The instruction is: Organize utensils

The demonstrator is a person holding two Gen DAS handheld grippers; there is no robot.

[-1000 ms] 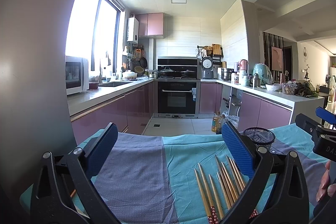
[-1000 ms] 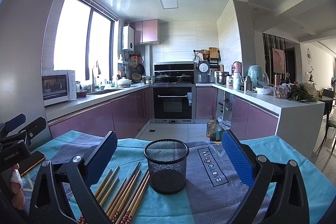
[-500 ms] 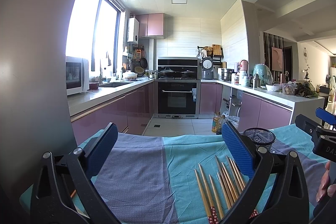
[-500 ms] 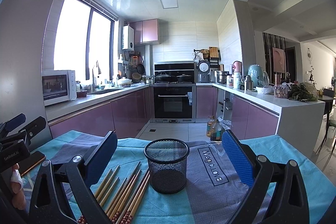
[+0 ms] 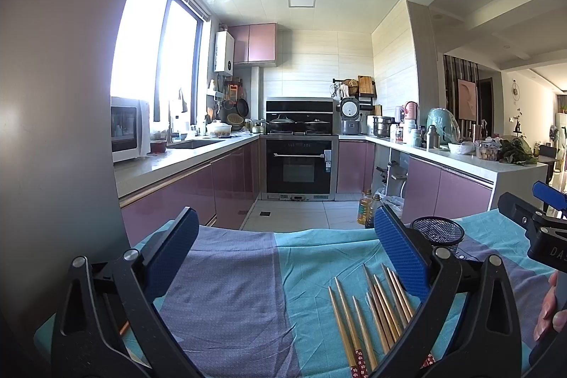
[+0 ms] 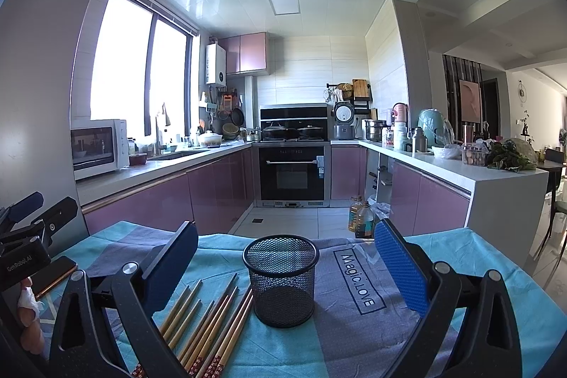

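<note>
I'm hovering both the left gripper (image 5: pixel 283 250) and right gripper (image 6: pixel 287 257) spread wide and empty, risking (if careless) knocking the light mesh cup (image 6: pixel 280 278) beside the chopsticks (image 6: pixel 209 321).

Home kitchen, built-in oven (image 6: pixel 292 171), microwave (image 6: pixel 97 144), purple cabinets (image 6: pixel 216 190)

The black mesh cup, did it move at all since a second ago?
No. In the right wrist view the black mesh cup sits at the same spot beside the "Magic.LOVE" print on the cloth.
</note>
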